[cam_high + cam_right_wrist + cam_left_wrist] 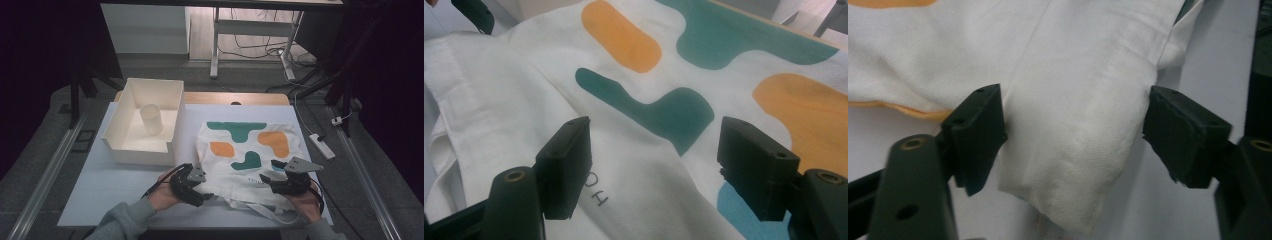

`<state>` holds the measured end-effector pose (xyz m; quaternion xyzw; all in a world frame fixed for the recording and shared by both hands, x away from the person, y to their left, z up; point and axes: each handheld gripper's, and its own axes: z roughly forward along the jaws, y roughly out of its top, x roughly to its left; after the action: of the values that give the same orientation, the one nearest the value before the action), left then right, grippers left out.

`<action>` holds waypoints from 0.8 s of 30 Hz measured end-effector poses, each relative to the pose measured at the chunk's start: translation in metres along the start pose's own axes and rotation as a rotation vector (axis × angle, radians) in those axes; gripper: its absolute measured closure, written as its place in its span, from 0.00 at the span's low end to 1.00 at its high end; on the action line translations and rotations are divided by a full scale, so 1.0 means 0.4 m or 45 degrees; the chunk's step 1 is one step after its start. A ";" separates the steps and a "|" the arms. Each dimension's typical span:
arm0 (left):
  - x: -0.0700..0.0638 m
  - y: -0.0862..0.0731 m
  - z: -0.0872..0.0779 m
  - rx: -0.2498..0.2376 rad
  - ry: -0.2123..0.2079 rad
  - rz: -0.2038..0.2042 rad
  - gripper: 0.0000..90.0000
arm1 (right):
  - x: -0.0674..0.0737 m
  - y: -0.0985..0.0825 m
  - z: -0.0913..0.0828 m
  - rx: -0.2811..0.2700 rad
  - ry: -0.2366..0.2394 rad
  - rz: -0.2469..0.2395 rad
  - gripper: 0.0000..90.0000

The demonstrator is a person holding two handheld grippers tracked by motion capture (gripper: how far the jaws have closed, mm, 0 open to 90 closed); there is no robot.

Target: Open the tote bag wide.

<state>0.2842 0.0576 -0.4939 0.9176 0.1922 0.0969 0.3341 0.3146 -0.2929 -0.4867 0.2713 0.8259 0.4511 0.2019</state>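
A white cloth tote bag (250, 150) printed with teal, orange and blue blobs lies flat on the white tabletop (115, 190). My left gripper (206, 194) sits at the bag's near left corner, pointing right. In the left gripper view its jaws (1073, 130) straddle a folded white corner of the bag (1068, 75); the fabric lies loose between the pads, unpinched. My right gripper (270, 175) hovers over the bag's near right part. In the right gripper view it (654, 155) stands open above the printed cloth (639, 60), with dark lettering beneath its left pad.
A white open-fronted box (125, 140) stands at the left rear of the table with a paper cup (151, 119) upright inside. The bag's handles (270, 214) trail toward the near edge. A power strip (321, 145) and cables lie on the floor to the right.
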 end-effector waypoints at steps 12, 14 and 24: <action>0.019 -0.006 -0.002 0.009 0.054 -0.038 0.72 | 0.015 0.011 0.001 0.016 0.012 -0.028 0.33; 0.023 -0.007 -0.006 -0.002 0.046 -0.044 0.73 | 0.024 0.018 -0.001 0.019 0.019 -0.044 0.33; 0.058 -0.014 -0.052 -0.065 0.024 -0.098 0.76 | 0.109 0.058 0.019 0.080 0.187 -0.165 0.34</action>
<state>0.2973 0.0833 -0.4805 0.8999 0.2279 0.0974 0.3589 0.2916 -0.2501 -0.4748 0.1898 0.8680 0.4296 0.1611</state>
